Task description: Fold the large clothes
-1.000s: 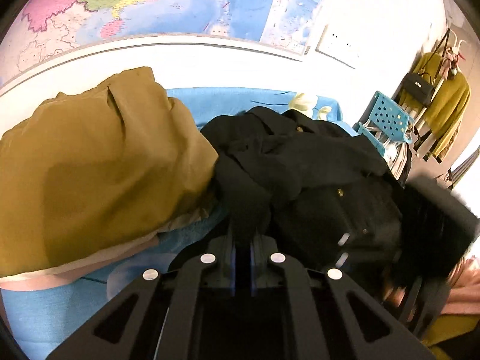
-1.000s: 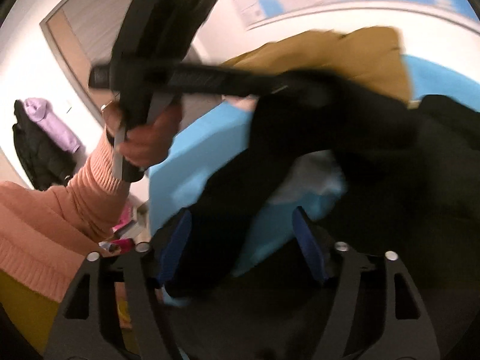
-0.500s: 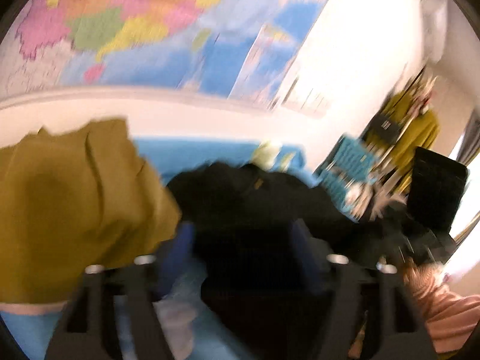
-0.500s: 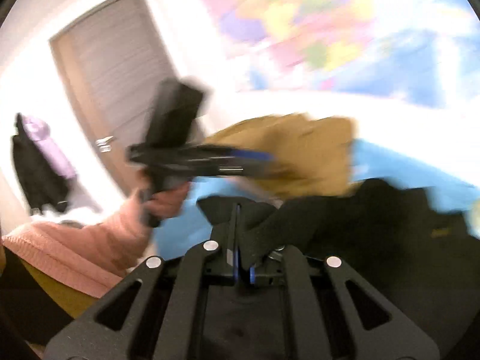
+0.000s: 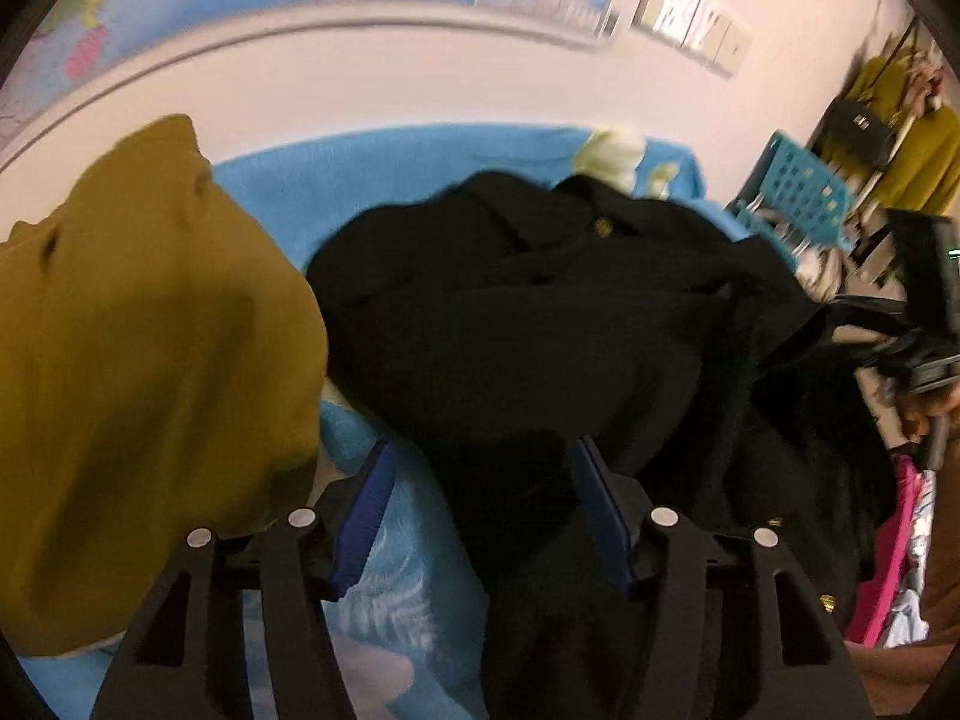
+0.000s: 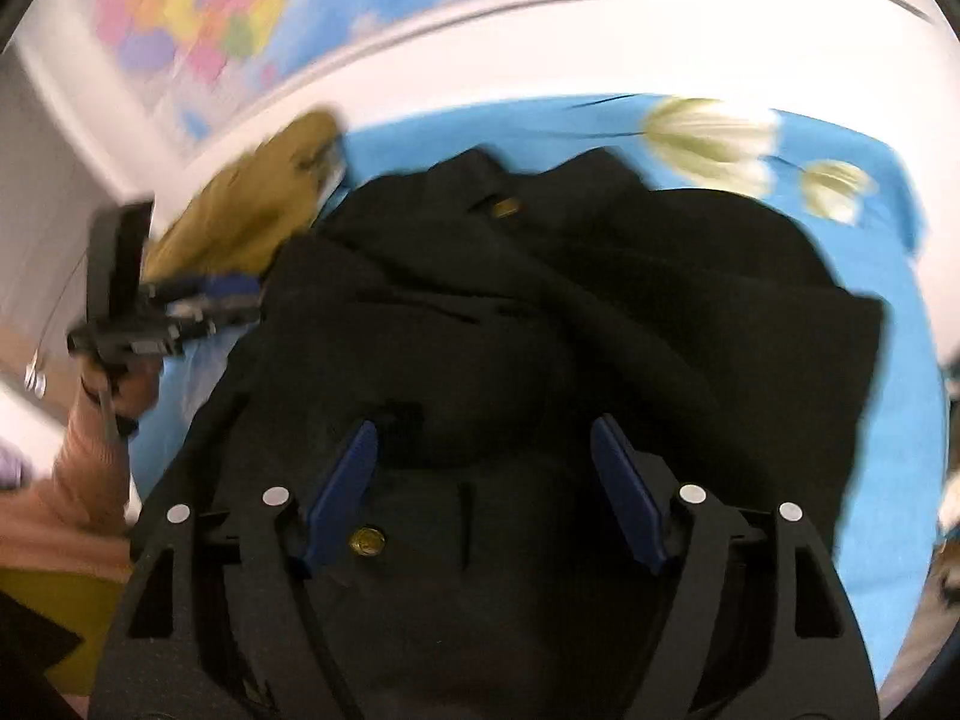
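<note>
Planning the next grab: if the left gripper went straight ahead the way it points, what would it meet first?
Most likely the black coat: the open left gripper already has its dark fabric between the fingers, though depth is unclear.

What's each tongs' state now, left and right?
Left tongs: open, holding nothing, over the black coat.
Right tongs: open, holding nothing, over the same coat.

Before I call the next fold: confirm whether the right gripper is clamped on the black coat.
No: the right gripper is open, its blue pads spread apart above the black coat.
</note>
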